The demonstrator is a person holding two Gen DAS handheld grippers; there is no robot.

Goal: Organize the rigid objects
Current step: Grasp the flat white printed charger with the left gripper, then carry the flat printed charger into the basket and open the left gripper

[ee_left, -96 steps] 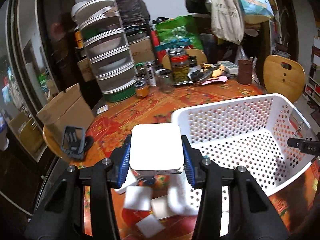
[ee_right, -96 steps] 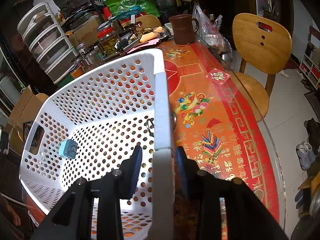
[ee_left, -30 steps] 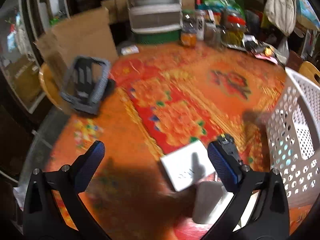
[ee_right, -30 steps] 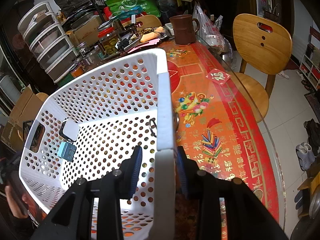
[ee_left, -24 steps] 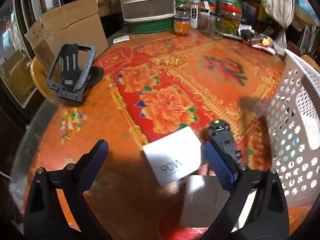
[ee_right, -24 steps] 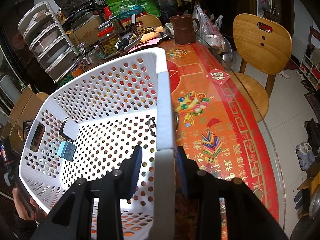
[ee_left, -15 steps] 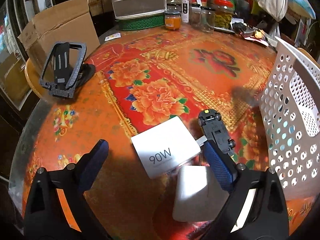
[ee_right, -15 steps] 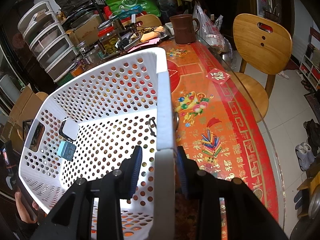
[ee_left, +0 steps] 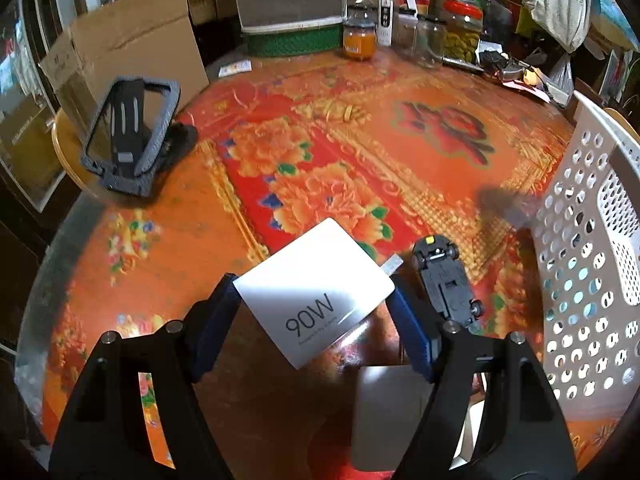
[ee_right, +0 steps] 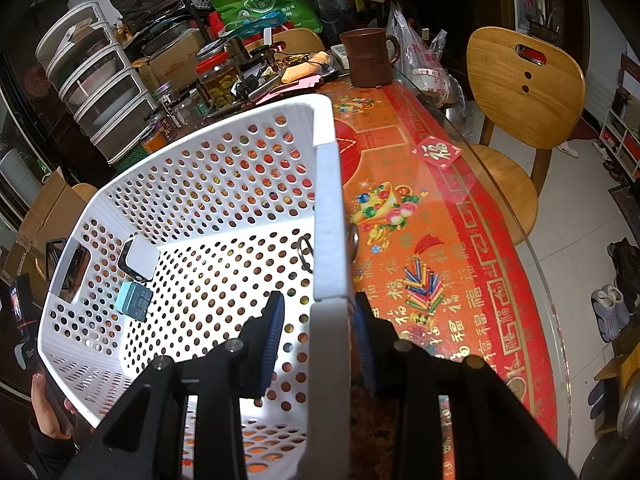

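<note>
- The left gripper [ee_left: 316, 320] straddles the white 90W charger [ee_left: 316, 294]. Its blue pads [ee_left: 212, 328] stand at two opposite corners of the charger. Whether they clamp it or only touch it cannot be told.
- The charger lies flat on the table [ee_left: 280, 120], near the table's near edge, turned corner-on to the gripper, with a metal prong pointing toward the toy car.
- A black toy car [ee_left: 446, 280] lies upside down just beside the charger, between it and the basket wall.
- A second white block [ee_left: 388, 412] lies below the gripper, closer to the near edge, partly hidden by the right finger.
- The right gripper [ee_right: 318, 340] is closed on the white basket's [ee_right: 224, 168] rim, one pad inside the wall and one outside.
- The basket stands at the table's right side. Inside, by its far wall near the handle slot, lie a white adapter [ee_right: 140, 258] and a light-blue plug [ee_right: 134, 302], just beside each other.
- Open tablecloth spreads from the charger toward the table's far edge.
- A black phone stand [ee_left: 128, 136] sits at the left edge in front of a cardboard box [ee_left: 124, 48].
- Jars [ee_left: 456, 28] and stacked containers [ee_left: 292, 4] line the far edge.
- A wooden chair [ee_right: 520, 92] stands off the table's right edge, over a tiled floor.
</note>
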